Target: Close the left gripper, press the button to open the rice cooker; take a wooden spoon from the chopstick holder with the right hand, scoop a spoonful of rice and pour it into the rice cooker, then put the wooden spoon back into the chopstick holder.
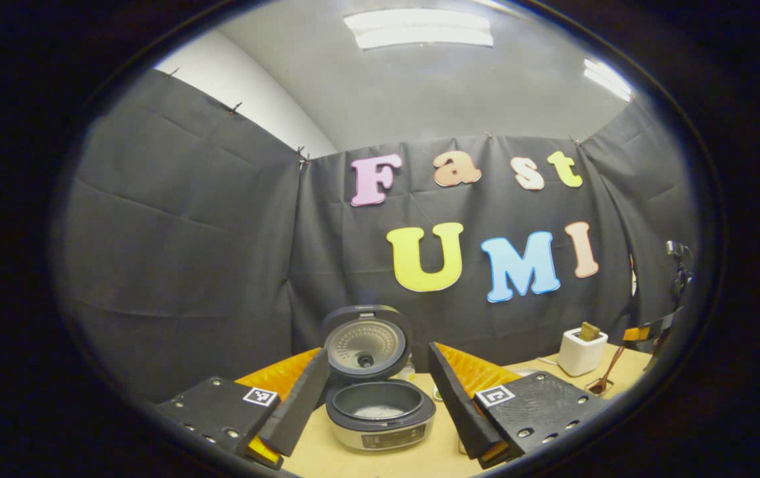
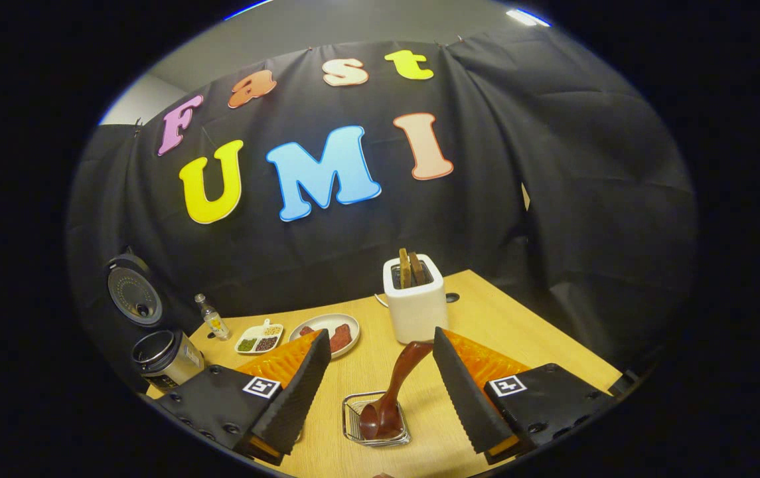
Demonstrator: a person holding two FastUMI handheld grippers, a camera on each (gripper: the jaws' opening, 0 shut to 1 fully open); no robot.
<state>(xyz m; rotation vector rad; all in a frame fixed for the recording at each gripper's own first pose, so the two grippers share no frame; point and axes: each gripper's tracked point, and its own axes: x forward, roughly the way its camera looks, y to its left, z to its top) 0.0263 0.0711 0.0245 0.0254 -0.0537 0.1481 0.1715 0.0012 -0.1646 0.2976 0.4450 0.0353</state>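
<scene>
I count one rice cooker [image 2: 166, 358], one toaster [image 2: 414, 305] with two slices [image 2: 411, 267] in it, and one wooden spoon [image 2: 389, 398] in one wire holder [image 2: 352, 425]. There is also one small bottle [image 2: 212, 317], one divided dish [image 2: 259, 338] and one plate [image 2: 330, 332]. Two ceiling lights [image 1: 418, 28] show overhead.

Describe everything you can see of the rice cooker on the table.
The rice cooker stands upright on the wooden table with its round lid swung up and open. The body looks like brushed metal with a dark rim and a front panel. The dark inner pot holds a little white at the bottom. It sits between the open fingers of the left gripper, untouched.
</scene>
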